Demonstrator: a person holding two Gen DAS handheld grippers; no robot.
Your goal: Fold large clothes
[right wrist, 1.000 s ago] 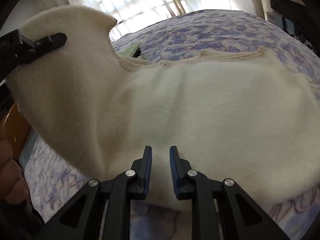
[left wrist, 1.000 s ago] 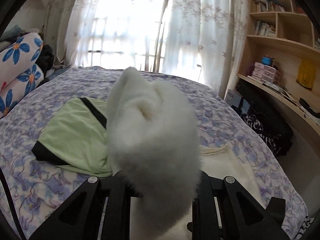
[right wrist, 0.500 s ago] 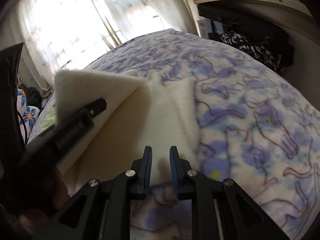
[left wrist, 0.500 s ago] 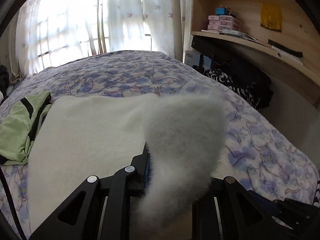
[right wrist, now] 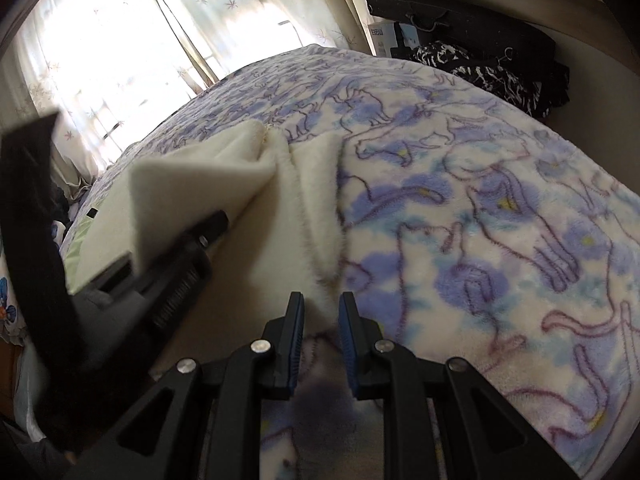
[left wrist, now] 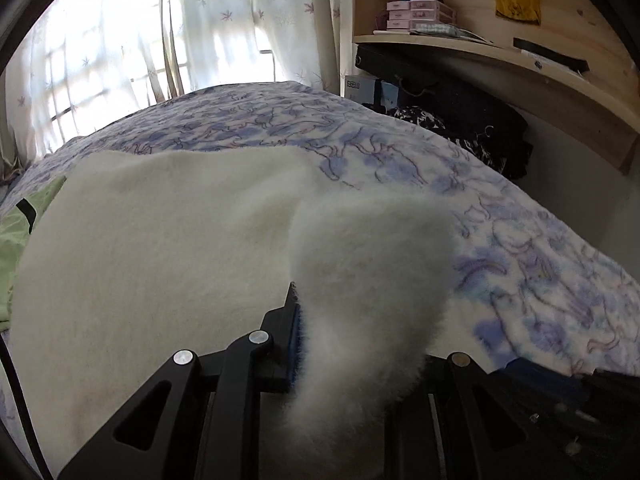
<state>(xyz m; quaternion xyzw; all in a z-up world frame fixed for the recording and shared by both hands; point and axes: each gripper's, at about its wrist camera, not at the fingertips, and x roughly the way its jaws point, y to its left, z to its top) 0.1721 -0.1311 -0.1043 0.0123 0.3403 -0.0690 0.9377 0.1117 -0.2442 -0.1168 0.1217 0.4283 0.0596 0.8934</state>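
A large cream fleece garment lies spread on the bed. My left gripper is shut on a bunched corner of it, and the fabric hides the right finger. In the right wrist view the garment's edge lies folded toward the right. My right gripper is shut on the near edge of the garment, low on the bedspread. The left gripper also shows in the right wrist view, holding the raised cream corner to the left.
The bed has a blue and purple cat-print blanket. A green garment with black trim lies at the left. Wooden shelves and dark clothes stand at the right. Curtained windows are behind.
My left gripper has carried the cream corner from high over the green garment down and to the right, laying the fleece flat. The right gripper has slid to the garment's right edge.
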